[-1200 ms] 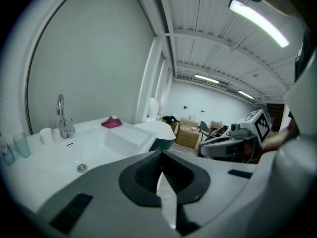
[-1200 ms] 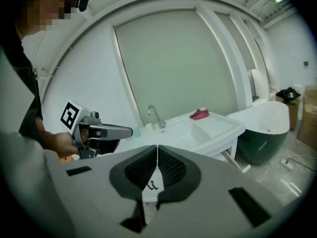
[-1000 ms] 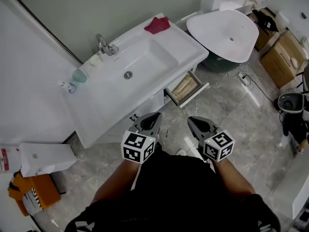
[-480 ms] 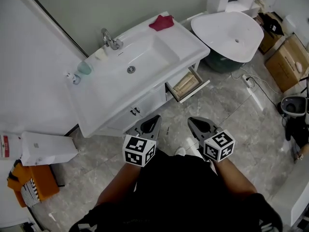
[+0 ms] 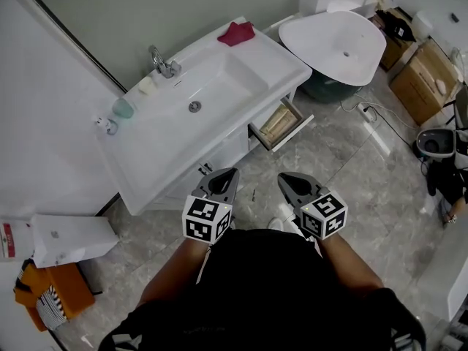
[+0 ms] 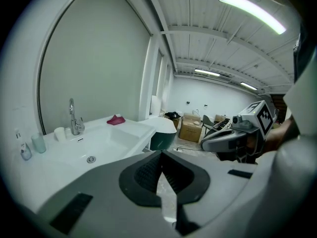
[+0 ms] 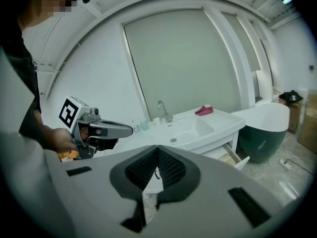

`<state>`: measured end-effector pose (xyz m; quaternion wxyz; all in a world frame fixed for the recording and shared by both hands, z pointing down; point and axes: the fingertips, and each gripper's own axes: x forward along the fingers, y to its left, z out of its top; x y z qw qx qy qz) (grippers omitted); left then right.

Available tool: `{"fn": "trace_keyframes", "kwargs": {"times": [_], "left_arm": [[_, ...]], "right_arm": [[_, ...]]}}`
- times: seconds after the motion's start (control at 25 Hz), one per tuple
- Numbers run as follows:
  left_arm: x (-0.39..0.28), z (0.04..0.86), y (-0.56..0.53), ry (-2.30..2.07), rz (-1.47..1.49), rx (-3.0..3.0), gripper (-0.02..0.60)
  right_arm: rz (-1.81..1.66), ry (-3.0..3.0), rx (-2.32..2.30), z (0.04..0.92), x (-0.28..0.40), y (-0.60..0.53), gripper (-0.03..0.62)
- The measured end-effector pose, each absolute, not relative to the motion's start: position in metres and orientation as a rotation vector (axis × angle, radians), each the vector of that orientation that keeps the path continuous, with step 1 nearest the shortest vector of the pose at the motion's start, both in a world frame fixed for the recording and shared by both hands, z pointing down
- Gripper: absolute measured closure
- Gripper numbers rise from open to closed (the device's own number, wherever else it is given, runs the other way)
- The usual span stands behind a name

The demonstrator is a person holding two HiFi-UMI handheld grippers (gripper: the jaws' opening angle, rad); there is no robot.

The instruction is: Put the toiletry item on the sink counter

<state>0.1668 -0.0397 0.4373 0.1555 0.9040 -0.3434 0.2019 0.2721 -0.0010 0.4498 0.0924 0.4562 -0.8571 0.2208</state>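
Grey stone floor [image 5: 351, 167] under left gripper [image 5: 225, 174] and right gripper [image 5: 286, 178], jaws together, empty, tips toward sink counter [image 5: 274, 61].

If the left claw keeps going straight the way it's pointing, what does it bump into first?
Probably the white cabinet under the sink. The left claw points forward and a bit down at its doors, and nothing shows in between. Depth is hard to judge, though.

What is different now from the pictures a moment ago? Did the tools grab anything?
Nothing really changed. The left tool and the right tool stay shut and empty, side by side in front of the person; nothing was taken or let go. Only the view shifted slightly. The red cloth, green cup and open drawer under the sink counter stayed put.
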Motion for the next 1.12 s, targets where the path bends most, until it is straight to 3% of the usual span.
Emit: {"fn": "trace_keyframes", "kwargs": {"times": [1.12], "left_arm": [[0.152,0.436,-0.050,-0.824,0.586,2.622,0.578]], "right_arm": [[0.674,-2.462,1.482,0.454,0.248,-0.006,0.591]]}}
